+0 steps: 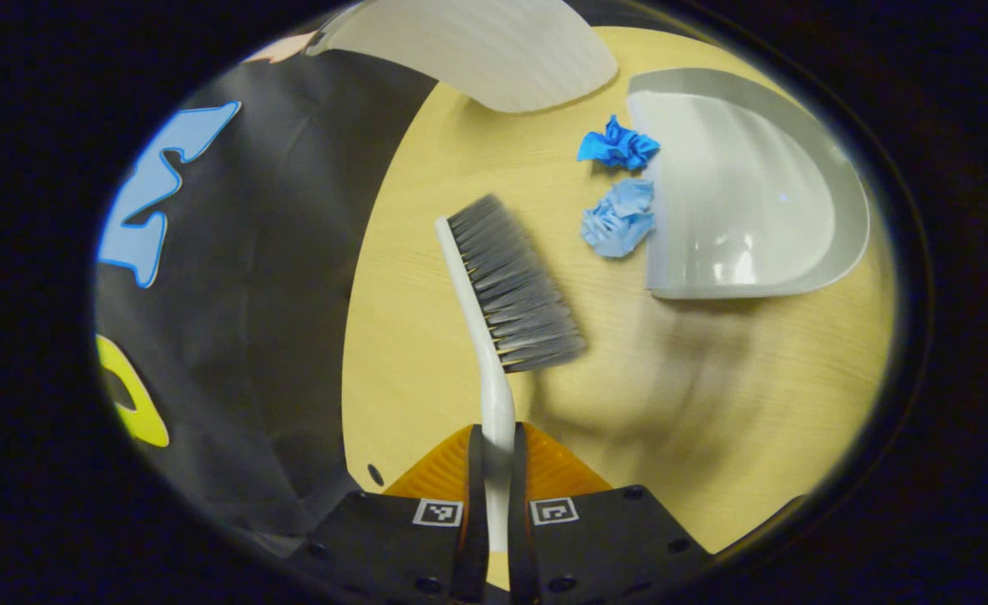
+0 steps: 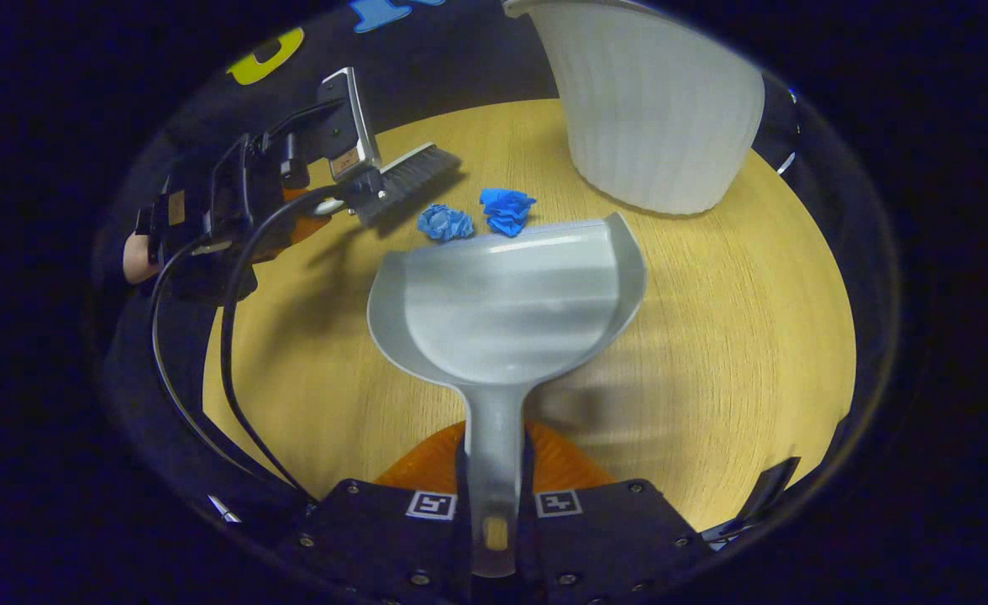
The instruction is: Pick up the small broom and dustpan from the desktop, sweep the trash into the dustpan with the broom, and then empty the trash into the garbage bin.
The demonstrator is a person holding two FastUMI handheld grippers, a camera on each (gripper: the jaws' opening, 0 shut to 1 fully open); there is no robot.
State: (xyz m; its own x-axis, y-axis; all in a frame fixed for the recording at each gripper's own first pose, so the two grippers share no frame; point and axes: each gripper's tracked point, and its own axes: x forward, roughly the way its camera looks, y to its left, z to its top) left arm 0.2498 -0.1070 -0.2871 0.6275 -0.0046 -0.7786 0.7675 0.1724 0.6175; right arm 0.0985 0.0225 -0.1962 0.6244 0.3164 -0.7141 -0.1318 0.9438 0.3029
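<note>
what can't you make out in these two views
- Bin: top cut off by the edge in both views, inside unseen.
- Broom handle end: left gripper view, hidden between the left gripper fingers.
- Dustpan handle end: right gripper view, hidden in the right gripper.

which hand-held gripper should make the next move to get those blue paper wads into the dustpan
Left. The left hand-held gripper grips the white-handled grey-bristled broom beside the two crumpled blue paper wads, opposite the grey plastic dustpan, whose lip the right hand-held gripper holds against them.
</note>
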